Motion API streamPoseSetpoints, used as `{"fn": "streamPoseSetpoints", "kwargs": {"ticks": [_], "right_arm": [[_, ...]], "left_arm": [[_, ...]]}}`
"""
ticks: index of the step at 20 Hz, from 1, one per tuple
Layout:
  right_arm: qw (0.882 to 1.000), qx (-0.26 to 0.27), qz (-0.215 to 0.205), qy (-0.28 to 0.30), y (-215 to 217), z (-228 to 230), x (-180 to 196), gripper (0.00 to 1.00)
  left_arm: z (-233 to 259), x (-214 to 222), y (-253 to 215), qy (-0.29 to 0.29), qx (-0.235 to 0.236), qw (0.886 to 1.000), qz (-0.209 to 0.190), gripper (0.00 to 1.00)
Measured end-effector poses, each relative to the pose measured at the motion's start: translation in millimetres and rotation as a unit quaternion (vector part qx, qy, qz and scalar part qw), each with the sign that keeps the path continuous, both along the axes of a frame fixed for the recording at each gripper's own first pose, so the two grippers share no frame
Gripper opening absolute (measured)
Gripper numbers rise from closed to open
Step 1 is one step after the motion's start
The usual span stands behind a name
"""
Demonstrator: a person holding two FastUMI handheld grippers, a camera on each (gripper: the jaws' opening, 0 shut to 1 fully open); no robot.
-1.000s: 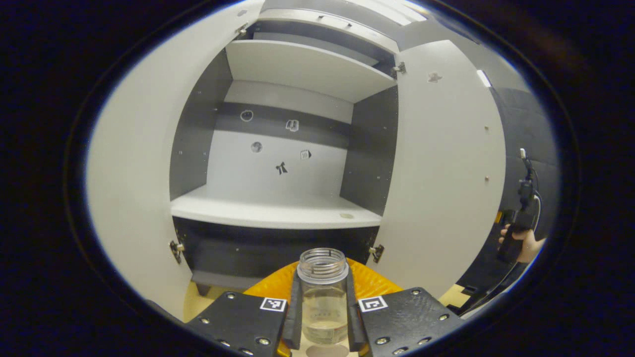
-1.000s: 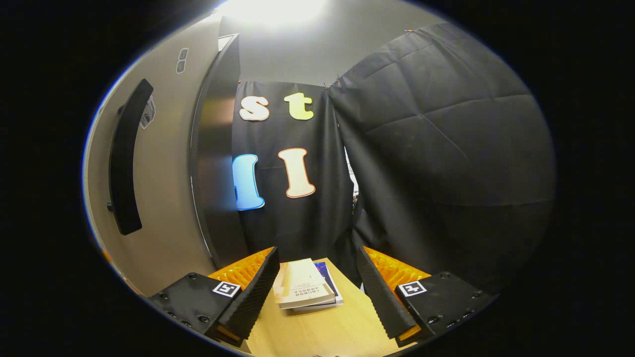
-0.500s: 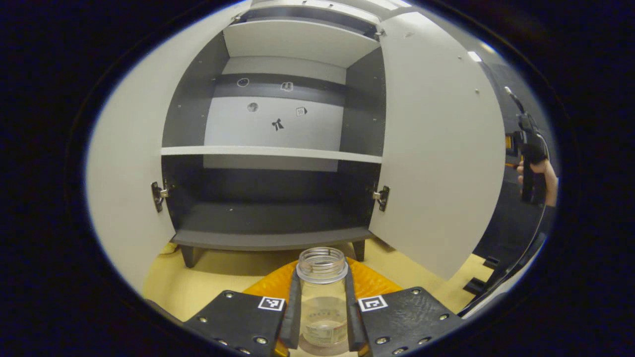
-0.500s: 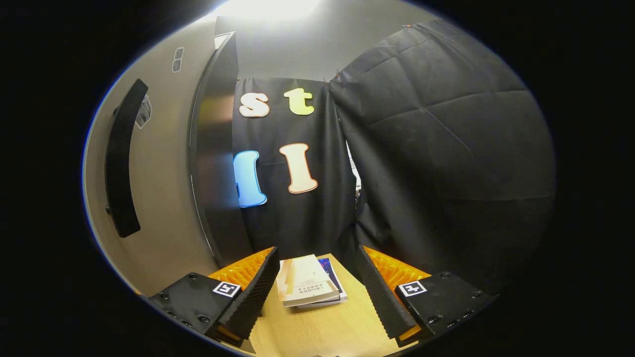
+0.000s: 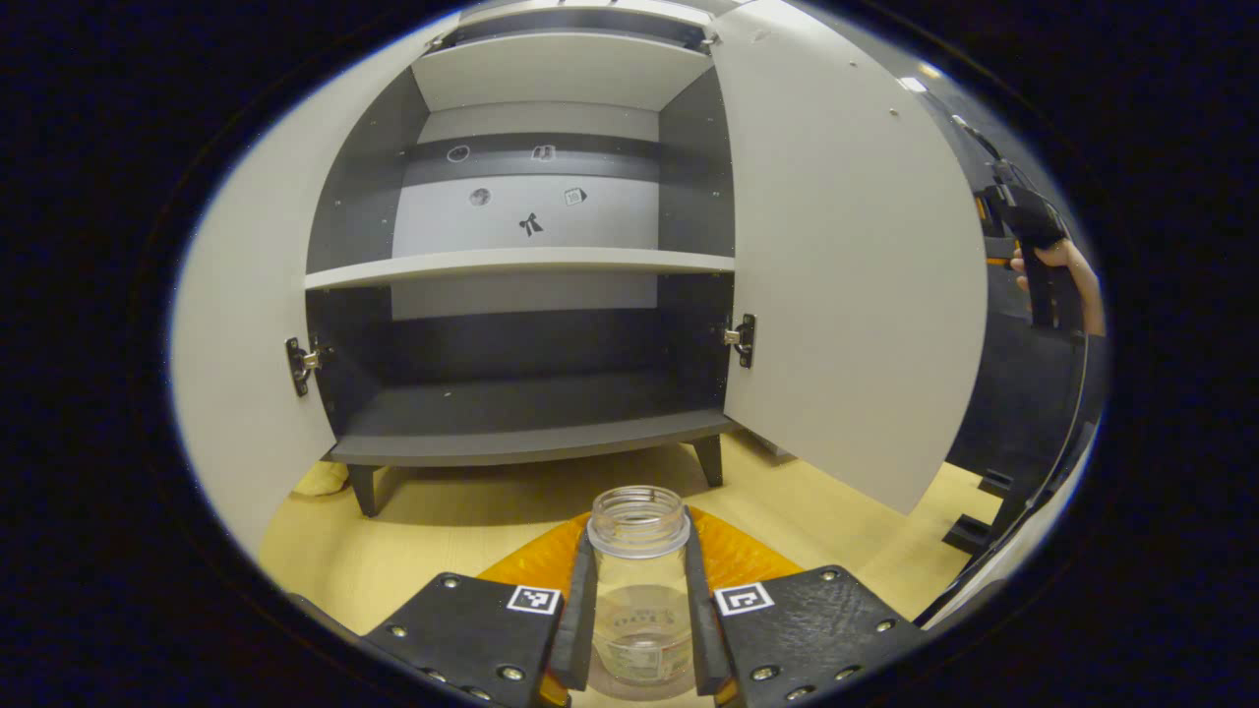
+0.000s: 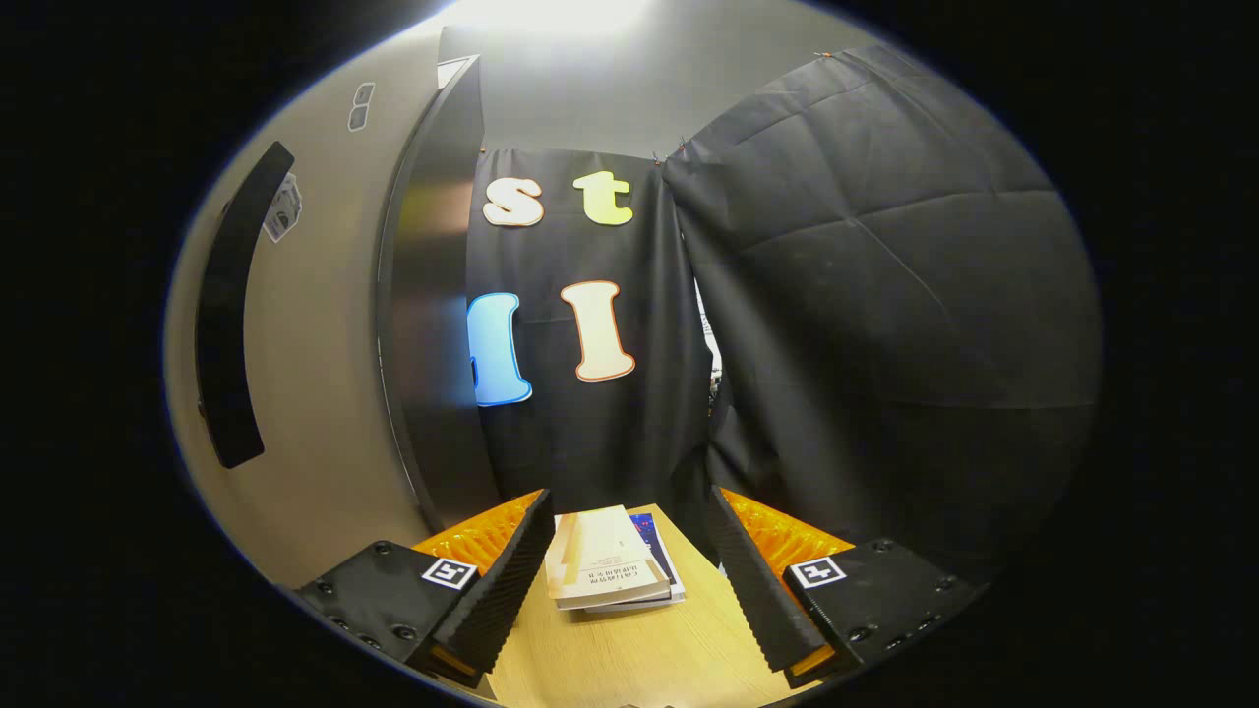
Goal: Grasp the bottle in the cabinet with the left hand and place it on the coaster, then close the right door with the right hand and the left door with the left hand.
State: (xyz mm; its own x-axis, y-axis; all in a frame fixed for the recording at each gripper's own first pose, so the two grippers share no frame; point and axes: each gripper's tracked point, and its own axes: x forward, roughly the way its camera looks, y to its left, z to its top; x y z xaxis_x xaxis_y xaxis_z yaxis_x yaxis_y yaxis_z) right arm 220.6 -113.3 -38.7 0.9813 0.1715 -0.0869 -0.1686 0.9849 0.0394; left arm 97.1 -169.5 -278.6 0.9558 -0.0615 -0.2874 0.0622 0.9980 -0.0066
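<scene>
**Clear bottle held low, doors open**

At bottom centre of the left gripper view, the left gripper [image 5: 639,629] clamps the bottle [image 5: 639,580] by its smooth sides below the threaded neck. It looks light, rigid, slippery (likely glass or hard plastic). Behind it, the matte cabinet [image 5: 531,433] stands open. The right gripper [image 6: 629,580] gapes wide above books [image 6: 605,570].

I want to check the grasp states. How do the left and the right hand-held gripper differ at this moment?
The left hand-held gripper is shut on the clear bottle; the right hand-held gripper is open and holds nothing. The left one faces the open cabinet; the right one faces the booth wall, over a stack of books. Both hang above the wooden table.
</scene>
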Motion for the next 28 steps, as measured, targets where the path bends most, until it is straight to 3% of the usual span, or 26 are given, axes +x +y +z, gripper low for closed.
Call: {"fn": "streamPoseSetpoints", "kwargs": {"ticks": [5, 6, 7, 10, 11, 12, 13, 15, 20, 24, 27, 28], "right_arm": [[1.0, 0.002, -0.005, 0.004, -0.8, -6.0, 2.0, 0.96], [1.0, 0.003, -0.006, 0.005, -1.5, -7.1, 2.3, 0.96], [1.0, 0.004, -0.007, 0.006, -1.9, -8.5, 3.0, 0.99], [1.0, 0.007, -0.011, 0.008, -2.9, -10.0, 3.4, 0.99], [1.0, 0.008, -0.013, 0.008, -3.7, -10.8, 3.5, 0.99], [1.0, 0.009, -0.014, 0.008, -4.0, -9.3, 2.9, 0.96], [1.0, 0.01, -0.015, 0.007, -4.2, -9.6, 2.5, 0.99], [1.0, 0.008, -0.019, 0.004, -5.6, -7.8, 2.1, 0.96], [1.0, 0.001, -0.027, 0.001, -9.3, -1.5, -3.3, 0.99], [1.0, -0.007, -0.03, -0.001, -7.4, 16.0, -7.5, 0.96], [1.0, -0.003, -0.019, -0.005, 2.4, 40.8, -14.3, 1.0], [1.0, -0.004, -0.016, -0.009, 3.7, 50.9, -16.3, 0.96]], "left_arm": [[-8.3, -1.0, 1.6, 0.021, -0.003, 1.0, 0.003, 0.4], [-9.7, -1.3, 1.9, 0.027, -0.007, 1.0, 0.005, 0.5], [-12.6, -1.9, 1.1, 0.031, -0.012, 0.999, 0.006, 0.45], [-11.6, -3.3, 5.2, 0.041, -0.018, 0.999, 0.014, 0.85], [-9.1, -6.8, 5.6, 0.043, -0.019, 0.999, 0.018, 0.8], [-4.1, -9.0, 4.4, 0.045, -0.026, 0.999, 0.015, 0.87], [2.8, -13.7, 0.7, 0.044, -0.038, 0.998, 0.009, 0.8], [21.8, -17.0, -2.2, 0.04, -0.052, 0.998, -0.001, 0.8], [120.2, -23.5, 27.0, -0.031, -0.067, 0.997, 0.016, 0.8], [203.1, -20.4, 88.6, -0.079, -0.028, 0.993, 0.082, 0.8], [260.6, -18.4, 137.2, -0.109, 0.0, 0.984, 0.142, 0.8], [278.0, -18.2, 150.0, -0.116, 0.002, 0.982, 0.152, 0.8]]}}
